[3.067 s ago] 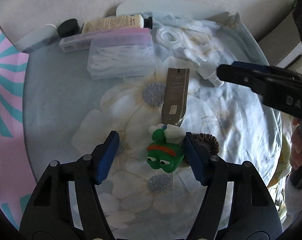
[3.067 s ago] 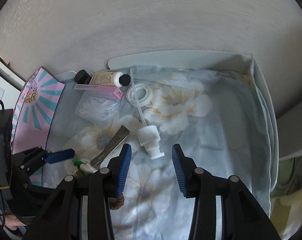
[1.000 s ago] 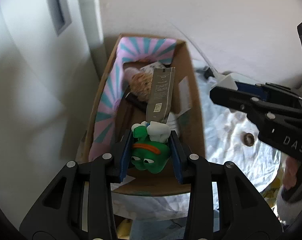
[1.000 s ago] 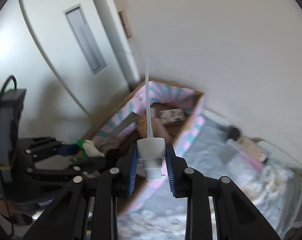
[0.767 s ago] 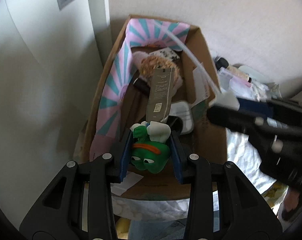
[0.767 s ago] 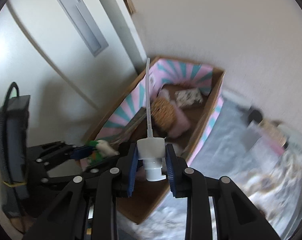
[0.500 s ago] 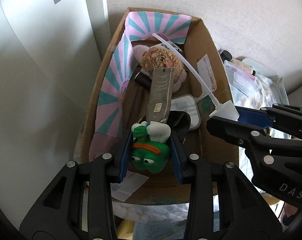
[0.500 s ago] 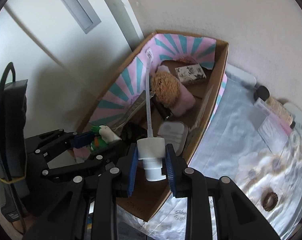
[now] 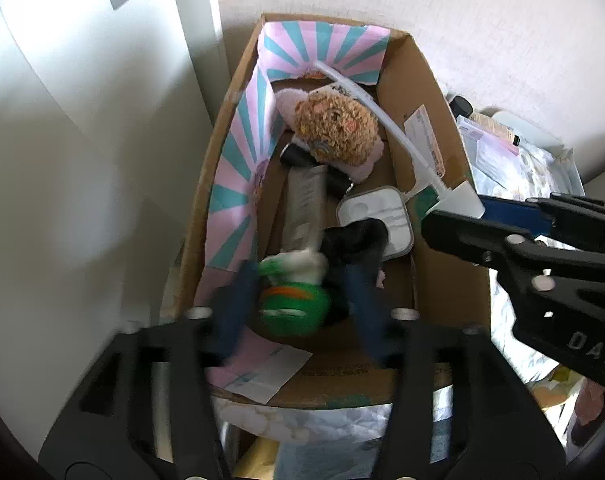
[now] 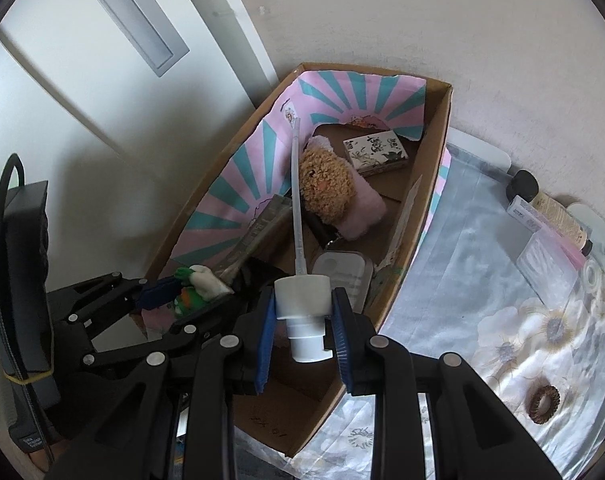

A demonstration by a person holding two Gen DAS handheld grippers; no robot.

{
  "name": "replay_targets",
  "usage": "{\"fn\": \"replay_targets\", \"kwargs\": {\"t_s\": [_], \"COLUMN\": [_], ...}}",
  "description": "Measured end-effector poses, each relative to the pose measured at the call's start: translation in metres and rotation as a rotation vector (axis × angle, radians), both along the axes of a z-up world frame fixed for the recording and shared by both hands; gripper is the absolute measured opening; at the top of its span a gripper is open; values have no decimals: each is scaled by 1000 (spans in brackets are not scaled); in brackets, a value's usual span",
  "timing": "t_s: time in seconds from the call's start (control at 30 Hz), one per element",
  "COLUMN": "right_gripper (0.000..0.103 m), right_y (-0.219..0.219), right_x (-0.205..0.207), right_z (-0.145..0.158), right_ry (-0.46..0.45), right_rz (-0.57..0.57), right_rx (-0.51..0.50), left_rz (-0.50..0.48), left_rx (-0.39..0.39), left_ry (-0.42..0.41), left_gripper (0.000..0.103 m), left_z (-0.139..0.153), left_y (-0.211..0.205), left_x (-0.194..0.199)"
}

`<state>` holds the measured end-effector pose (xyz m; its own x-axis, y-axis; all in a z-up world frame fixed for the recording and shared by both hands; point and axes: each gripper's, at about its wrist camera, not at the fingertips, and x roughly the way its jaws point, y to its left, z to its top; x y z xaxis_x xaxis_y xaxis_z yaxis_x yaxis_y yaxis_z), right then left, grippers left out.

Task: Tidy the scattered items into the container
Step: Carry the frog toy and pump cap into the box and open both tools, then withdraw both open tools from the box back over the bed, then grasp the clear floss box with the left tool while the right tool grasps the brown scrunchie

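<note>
Cardboard box, one frog toy between opening left fingers, right fingers gripping one pump dispenser.

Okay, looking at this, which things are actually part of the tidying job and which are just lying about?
Part of the job:
- cardboard box
- frog toy, between the opening left gripper
- pump top, held by the right gripper
- hair tie, bottle, still on the cloth

Just lying about:
- flowered cloth
- door
</note>
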<state>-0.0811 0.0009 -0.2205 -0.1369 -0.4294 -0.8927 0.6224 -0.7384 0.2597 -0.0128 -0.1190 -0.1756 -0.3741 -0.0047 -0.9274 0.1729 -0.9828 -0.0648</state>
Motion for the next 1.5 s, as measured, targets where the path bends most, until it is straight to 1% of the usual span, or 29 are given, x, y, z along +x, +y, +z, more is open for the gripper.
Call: {"fn": "replay_targets", "kwargs": {"t_s": [0.03, 0.1, 0.13, 0.17, 0.3, 0.43, 0.63, 0.73, 0.8, 0.9, 0.93, 0.97, 1.0, 1.03, 1.07, 1.1, 1.17, 1.2, 1.27, 1.37, 1.43, 1.5], "right_gripper": [26, 33, 38, 41, 41, 41, 41, 41, 41, 41, 41, 42, 43, 44, 45, 46, 46, 46, 46, 46, 46, 46], "right_y": [0, 0, 1, 1, 3, 7, 27, 50, 71, 111, 123, 140, 155, 168, 181, 194, 214, 228, 245, 263, 269, 271], "right_x": [-1, 0, 1, 1, 4, 6, 9, 4, -3, -13, -15, -17, -18, -18, -17, -17, -17, -16, -14, -12, -8, -4], "right_z": [-1, -1, 0, 1, 7, 10, 13, 22, 34, 55, 60, 67, 70, 72, 73, 72, 66, 59, 44, 17, 0, -21], "right_ry": [-2, -4, -2, 4, 16, 31, 34, 7, 15, 74, 98, 134, 164, 189, 211, 222, 215, 200, 161, 132, 143, 146], "right_rz": [-4, -5, -5, -4, 6, 5, -30, -62, -92, -145, -158, -175, -191, -208, -226, -244, -277, -304, -338, -364, -366, -358], "right_rx": [1, 2, 0, -7, -28, -31, -80, -124, -144, -138, -125, -100, -75, -51, -35, -28, -21, -16, -16, 6, 41, 64], "left_rz": [0, -8, -12, -17, -29, -41, -43, -49, -57, -73, -81, -90, -93, -94, -97, -102, -138, -150, -202, -246, -273, -289], "left_rx": [-15, -45, -57, -67, -89, -73, -57, -67, -73, -46, -32, -23, -21, -27, -34, -34, -23, -22, -35, -69, -95, -121], "left_ry": [12, 34, 36, 36, 32, 40, 54, 67, 77, 110, 120, 129, 134, 140, 147, 152, 165, 167, 151, 112, 101, 72], "left_gripper": [76, 79, 80, 80, 80, 80, 80, 80, 80, 81, 83, 90, 94, 97, 97, 97, 102, 102, 102, 102, 102, 102], "left_z": [4, 11, 13, 14, 16, 18, 24, 32, 39, 56, 63, 69, 73, 80, 87, 90, 98, 98, 92, 71, 48, 20], "left_y": [1, 3, 5, 7, 13, 18, 26, 32, 39, 50, 55, 61, 66, 75, 85, 91, 116, 125, 156, 192, 217, 235], "left_x": [1, 2, 1, 1, 0, 1, 2, -2, -6, -16, -20, -25, -29, -35, -42, -46, -61, -66, -83, -103, -116, -129]}}
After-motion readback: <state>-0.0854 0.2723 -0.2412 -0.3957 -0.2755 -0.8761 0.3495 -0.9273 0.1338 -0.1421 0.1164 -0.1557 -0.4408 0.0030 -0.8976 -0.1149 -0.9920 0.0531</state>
